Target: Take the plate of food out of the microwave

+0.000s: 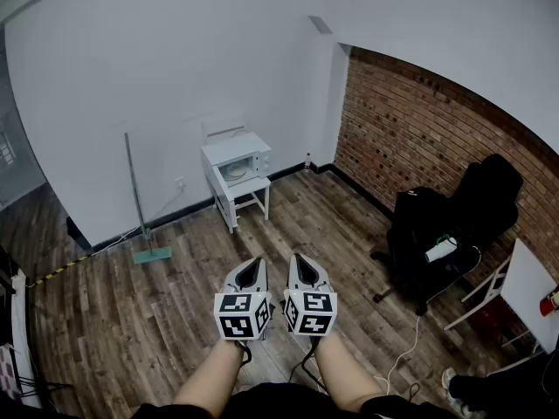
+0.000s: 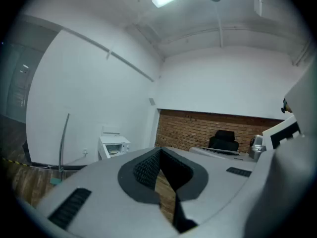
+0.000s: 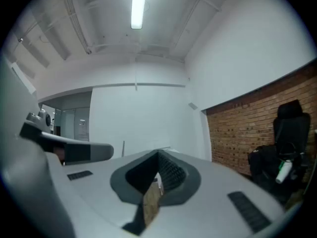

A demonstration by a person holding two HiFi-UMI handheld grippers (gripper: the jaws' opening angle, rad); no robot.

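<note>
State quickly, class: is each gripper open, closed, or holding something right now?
Left gripper: jaws closed, nothing between them.
Right gripper: jaws closed, nothing between them.

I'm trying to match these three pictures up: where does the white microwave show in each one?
Head view: the microwave is upper middle, on a white stand.
Left gripper view: the microwave is small, left of centre, just above the left gripper.
Right gripper view: not visible; the right gripper covers that spot.
Shared landmark: the brick wall, right of centre in all three.
</note>
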